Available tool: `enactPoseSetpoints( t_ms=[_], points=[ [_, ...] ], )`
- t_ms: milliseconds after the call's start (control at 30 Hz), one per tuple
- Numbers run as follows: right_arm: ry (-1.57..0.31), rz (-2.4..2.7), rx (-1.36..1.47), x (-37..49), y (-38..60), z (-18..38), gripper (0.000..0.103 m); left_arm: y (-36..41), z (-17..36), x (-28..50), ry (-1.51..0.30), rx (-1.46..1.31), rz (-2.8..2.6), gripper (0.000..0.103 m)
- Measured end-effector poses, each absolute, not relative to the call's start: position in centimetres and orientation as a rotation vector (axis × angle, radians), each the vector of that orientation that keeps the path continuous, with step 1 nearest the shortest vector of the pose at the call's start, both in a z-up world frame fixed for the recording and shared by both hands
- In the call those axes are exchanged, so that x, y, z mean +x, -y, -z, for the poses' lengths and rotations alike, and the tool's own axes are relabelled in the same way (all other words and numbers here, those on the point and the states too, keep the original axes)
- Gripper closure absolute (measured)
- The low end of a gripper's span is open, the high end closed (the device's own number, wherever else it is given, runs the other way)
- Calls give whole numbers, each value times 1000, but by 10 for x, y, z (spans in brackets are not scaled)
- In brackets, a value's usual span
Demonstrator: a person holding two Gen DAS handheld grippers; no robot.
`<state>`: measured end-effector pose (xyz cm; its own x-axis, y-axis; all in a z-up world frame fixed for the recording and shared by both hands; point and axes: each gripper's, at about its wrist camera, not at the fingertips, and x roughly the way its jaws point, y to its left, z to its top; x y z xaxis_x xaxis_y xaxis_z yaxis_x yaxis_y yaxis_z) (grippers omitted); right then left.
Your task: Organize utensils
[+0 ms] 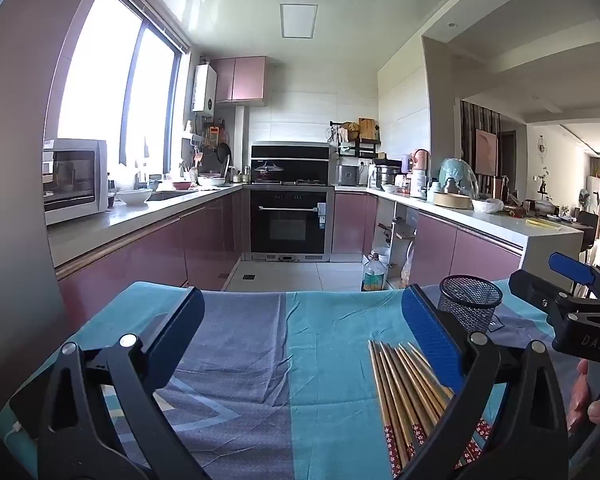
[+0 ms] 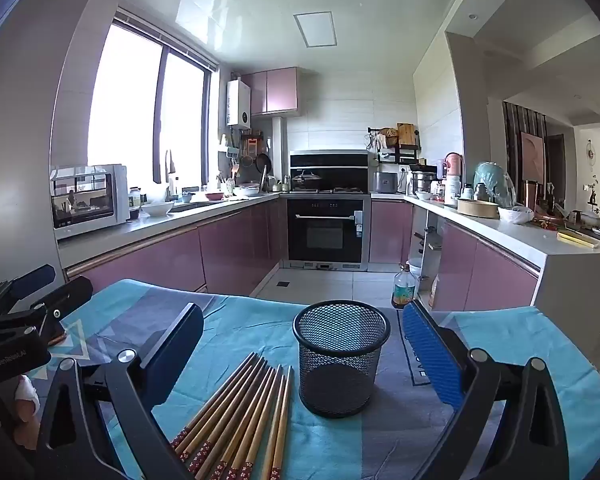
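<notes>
One black mesh cup (image 2: 341,360) stands upright and empty on the cloth-covered surface (image 2: 540,344). Just beside it lies a fan of about ten wooden chopsticks (image 2: 240,412), red-patterned ends nearest. The left gripper (image 1: 304,344), marked "DAS", and the right gripper (image 2: 304,352) both have jaws spread wide, gripping nothing.

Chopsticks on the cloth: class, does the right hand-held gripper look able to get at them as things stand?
Probably yes. The right hand-held gripper is open, the chopsticks lie uncovered beside the mesh cup, and nothing lies between.
</notes>
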<state>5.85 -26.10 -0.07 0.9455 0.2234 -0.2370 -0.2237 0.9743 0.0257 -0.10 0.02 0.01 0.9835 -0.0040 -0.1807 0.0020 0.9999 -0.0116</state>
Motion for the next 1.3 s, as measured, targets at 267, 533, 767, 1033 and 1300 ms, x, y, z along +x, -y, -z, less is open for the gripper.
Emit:
enactPoseSetpoints(
  t_ms=[267,533,767,1033,1300],
  points=[
    [-236,-228,-7,59,261,1,7,3,1,0,-193,-13,9,6],
    [-226,-227,-8,55,259,1,7,1,-1,3,-190,-20,11,6],
    [-219,-223,-7,54,257,-3,7,0,2,2,-186,-24,12,6],
    [-215,-221,-6,48,255,-3,7,0,3,3,-184,-28,12,6],
    [-212,-218,-4,48,254,-5,7,-1,2,3,-186,-31,14,6]
  ],
)
